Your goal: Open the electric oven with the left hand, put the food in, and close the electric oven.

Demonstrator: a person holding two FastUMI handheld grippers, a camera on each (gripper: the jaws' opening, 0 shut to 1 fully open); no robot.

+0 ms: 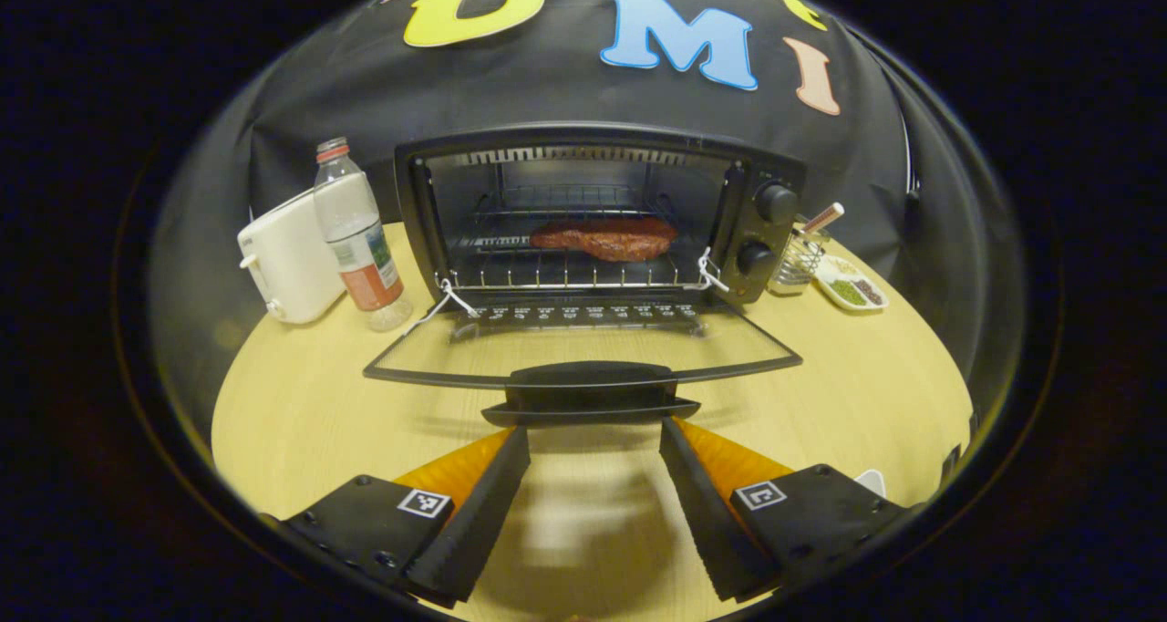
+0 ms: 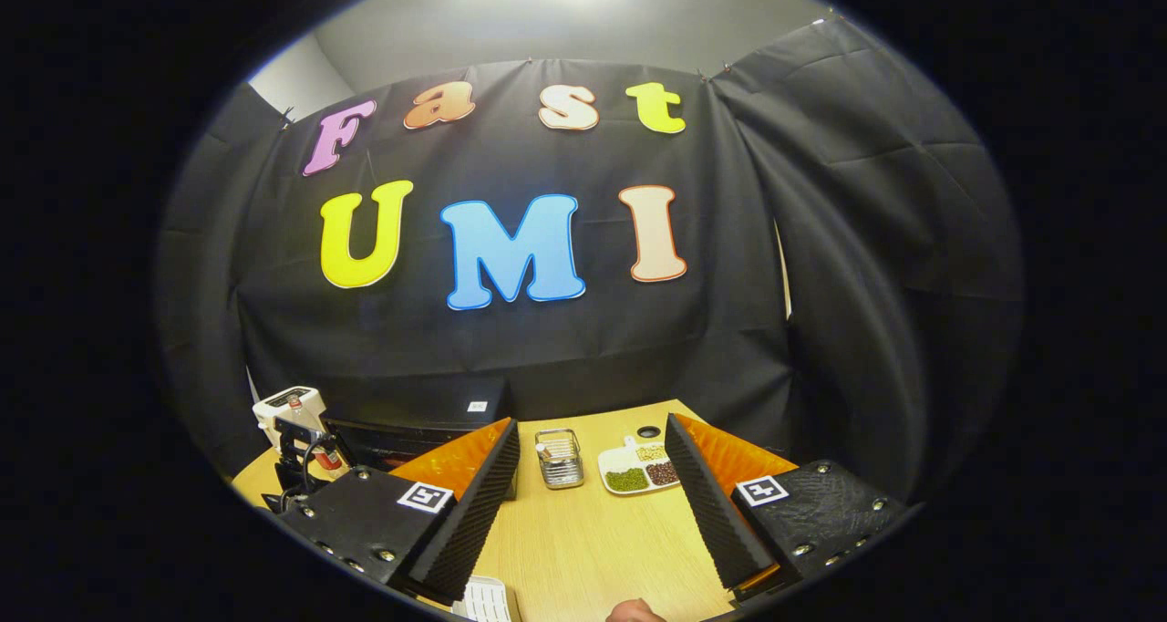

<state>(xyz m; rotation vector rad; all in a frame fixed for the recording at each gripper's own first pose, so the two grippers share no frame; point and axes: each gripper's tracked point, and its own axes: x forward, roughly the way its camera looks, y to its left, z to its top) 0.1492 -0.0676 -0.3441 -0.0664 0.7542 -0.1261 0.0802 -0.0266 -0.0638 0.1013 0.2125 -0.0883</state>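
Here the left gripper [image 1: 593, 476] hangs released over the counter [image 1: 301, 412], its fingers spread and just short of the oven door handle [image 1: 591, 392]. Ahead, the door [image 1: 583, 348] lies folded down flat. Beyond it, the steak [image 1: 604, 237] rests on the rack inside the electric oven [image 1: 770, 171]. The right gripper [image 2: 591, 503] is likewise released, holding nothing.

left hand-held gripper [image 1: 593, 444]: black ribbed wedge fingers, orange backs, square black-and-white markers, screws | right hand-held gripper [image 2: 593, 476]: same black ribbed fingers, orange backs, markers, silver screws
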